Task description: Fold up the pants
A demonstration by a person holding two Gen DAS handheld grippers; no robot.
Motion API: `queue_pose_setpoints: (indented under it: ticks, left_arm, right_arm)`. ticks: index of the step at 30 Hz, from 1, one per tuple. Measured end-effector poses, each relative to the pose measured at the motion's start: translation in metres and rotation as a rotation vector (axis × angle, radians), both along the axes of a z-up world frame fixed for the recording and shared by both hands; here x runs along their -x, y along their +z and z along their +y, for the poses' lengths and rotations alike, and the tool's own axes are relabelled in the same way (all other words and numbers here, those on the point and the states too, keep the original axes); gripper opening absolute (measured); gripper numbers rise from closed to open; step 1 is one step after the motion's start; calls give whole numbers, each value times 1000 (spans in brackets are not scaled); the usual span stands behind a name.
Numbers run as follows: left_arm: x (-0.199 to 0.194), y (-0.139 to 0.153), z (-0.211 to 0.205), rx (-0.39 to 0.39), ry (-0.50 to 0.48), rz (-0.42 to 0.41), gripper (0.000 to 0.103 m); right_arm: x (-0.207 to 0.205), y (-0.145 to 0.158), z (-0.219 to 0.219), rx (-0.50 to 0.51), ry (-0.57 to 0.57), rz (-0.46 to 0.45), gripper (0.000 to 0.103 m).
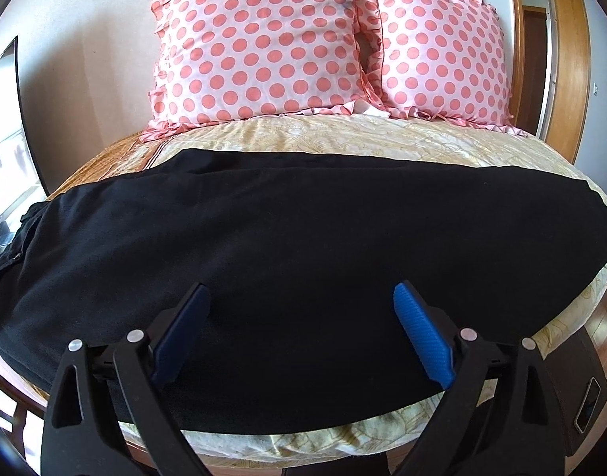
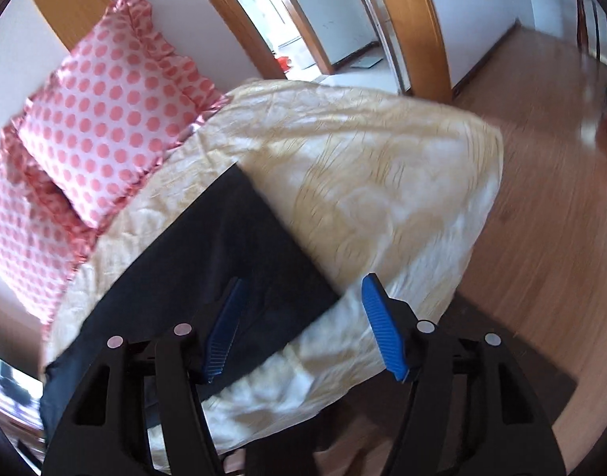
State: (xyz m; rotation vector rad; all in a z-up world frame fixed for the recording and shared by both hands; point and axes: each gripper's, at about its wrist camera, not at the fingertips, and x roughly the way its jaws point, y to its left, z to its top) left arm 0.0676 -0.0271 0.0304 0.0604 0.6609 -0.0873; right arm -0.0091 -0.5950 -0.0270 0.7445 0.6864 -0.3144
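Black pants [image 1: 287, 246] lie flat across the bed, waistband at the left edge, legs running right. My left gripper [image 1: 299, 297] is open, its blue pads hovering over the near middle of the pants, holding nothing. In the right wrist view the leg end of the pants [image 2: 232, 261] lies on the cream bedspread. My right gripper [image 2: 303, 289] is open and empty above the hem corner, near the bed's edge. This view is motion-blurred.
The bed has a cream and gold patterned cover [image 1: 363, 135] [image 2: 383, 166]. Two pink polka-dot pillows [image 1: 264, 39] [image 2: 113, 111] lean at the headboard. Wooden floor [image 2: 541, 198] and a doorway [image 2: 303, 20] lie to the right of the bed.
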Motion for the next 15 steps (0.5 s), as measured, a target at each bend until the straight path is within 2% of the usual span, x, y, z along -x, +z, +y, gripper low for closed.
queue_pose_setpoints:
  ticks: [2, 5, 8, 10, 11, 12, 15]
  left_arm:
    - [1, -1, 1, 9, 0, 0, 95]
    - [1, -1, 2, 11, -1, 0, 95]
    - [3, -1, 2, 14, -2, -3, 95]
    - [3, -1, 3, 17, -1, -2, 95]
    - [3, -1, 3, 18, 0, -2, 95]
    - [4, -1, 3, 19, 2, -4, 96]
    - [5, 0, 5, 20, 6, -4, 96]
  right_arm:
    - [4, -2, 4, -30, 0, -17, 60]
    - [-1, -2, 9, -31, 16, -21, 48]
    - [-8, 0, 13, 6, 23, -13, 46]
    - [-12, -1, 14, 13, 17, -12, 37]
    - [-14, -2, 14, 5, 25, -20, 20]
    - [-15, -3, 14, -5, 34, -33, 13]
    - [-18, 5, 24, 39, 45, -70, 10]
